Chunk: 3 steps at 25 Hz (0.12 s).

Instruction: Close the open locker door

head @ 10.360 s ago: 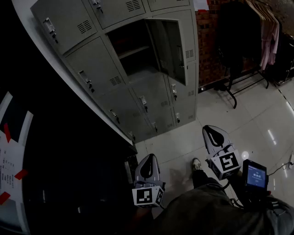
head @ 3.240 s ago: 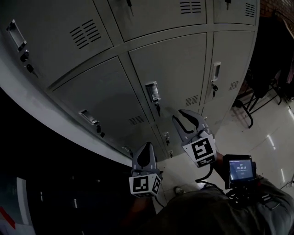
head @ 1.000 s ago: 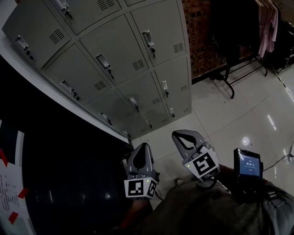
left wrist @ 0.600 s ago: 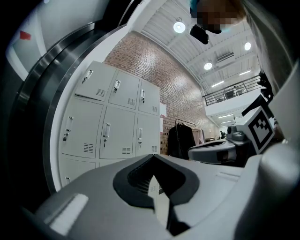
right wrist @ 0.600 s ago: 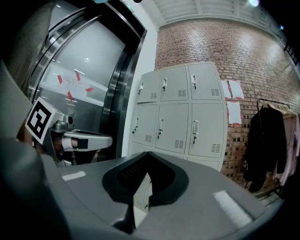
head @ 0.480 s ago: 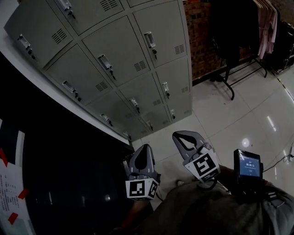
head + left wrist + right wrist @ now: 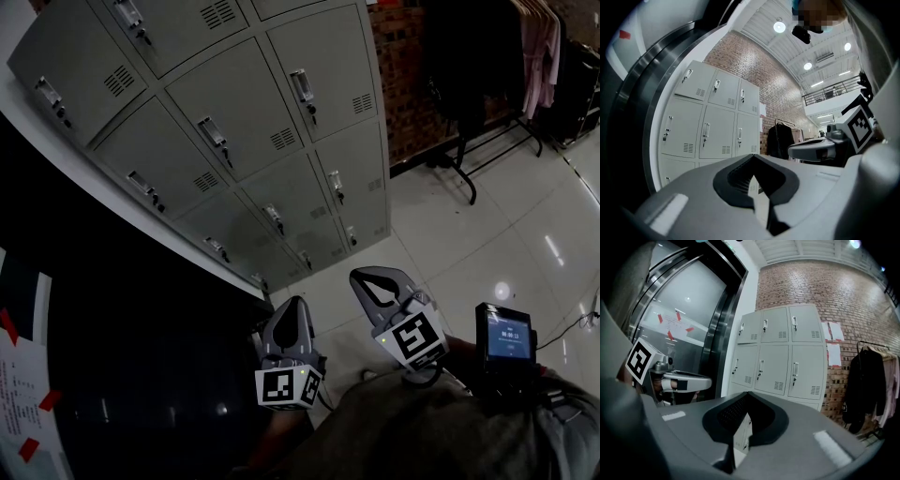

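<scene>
Head view: grey lockers [image 7: 234, 122] fill the upper left. Every one of the locker doors [image 7: 323, 80] in sight lies flush with the bank's face. Both tools are held low over the pale tiled floor [image 7: 469, 234], well apart from the lockers. The left tool [image 7: 292, 304] is beside the right tool [image 7: 364, 278], and both have their tips together. A small lit screen [image 7: 506, 339] sits at lower right. A clothes rack [image 7: 487, 84] stands by the brick wall [image 7: 405, 84].

Left gripper view: the left tool's jaws are pressed together with nothing between them. The lockers stand beyond, doors flush.

Right gripper view: the right tool's jaws are likewise together and empty. The locker bank is ahead with its doors flush, and the brick wall is to its right.
</scene>
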### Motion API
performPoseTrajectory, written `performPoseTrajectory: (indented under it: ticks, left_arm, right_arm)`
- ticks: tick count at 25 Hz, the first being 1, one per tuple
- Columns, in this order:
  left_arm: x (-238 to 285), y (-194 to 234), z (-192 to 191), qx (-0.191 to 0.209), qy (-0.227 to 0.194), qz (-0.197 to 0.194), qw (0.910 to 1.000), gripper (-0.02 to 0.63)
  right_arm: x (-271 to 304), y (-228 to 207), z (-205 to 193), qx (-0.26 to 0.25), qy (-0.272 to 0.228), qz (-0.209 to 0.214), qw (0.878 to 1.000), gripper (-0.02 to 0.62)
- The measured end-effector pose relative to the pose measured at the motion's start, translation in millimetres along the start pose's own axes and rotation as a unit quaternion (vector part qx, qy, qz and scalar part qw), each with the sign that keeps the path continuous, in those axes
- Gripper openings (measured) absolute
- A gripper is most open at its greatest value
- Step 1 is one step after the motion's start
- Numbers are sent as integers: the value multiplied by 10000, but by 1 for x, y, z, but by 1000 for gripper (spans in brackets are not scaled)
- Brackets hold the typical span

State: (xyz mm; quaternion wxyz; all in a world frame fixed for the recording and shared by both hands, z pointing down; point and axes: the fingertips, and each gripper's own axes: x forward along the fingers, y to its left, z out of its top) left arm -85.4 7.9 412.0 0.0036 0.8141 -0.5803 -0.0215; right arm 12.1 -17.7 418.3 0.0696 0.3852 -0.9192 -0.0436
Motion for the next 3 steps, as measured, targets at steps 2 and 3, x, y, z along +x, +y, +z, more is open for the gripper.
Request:
performPoseTrajectory:
  ticks: [2,3]
  left_arm:
    - [-1,0,0,7,3,4,10000,3]
    - [-1,0,0,10,4,6,10000,3]
  right_arm:
    - [-1,0,0,-33,-8,15,10000,6]
    - [-1,0,0,-46,-21,25,10000,6]
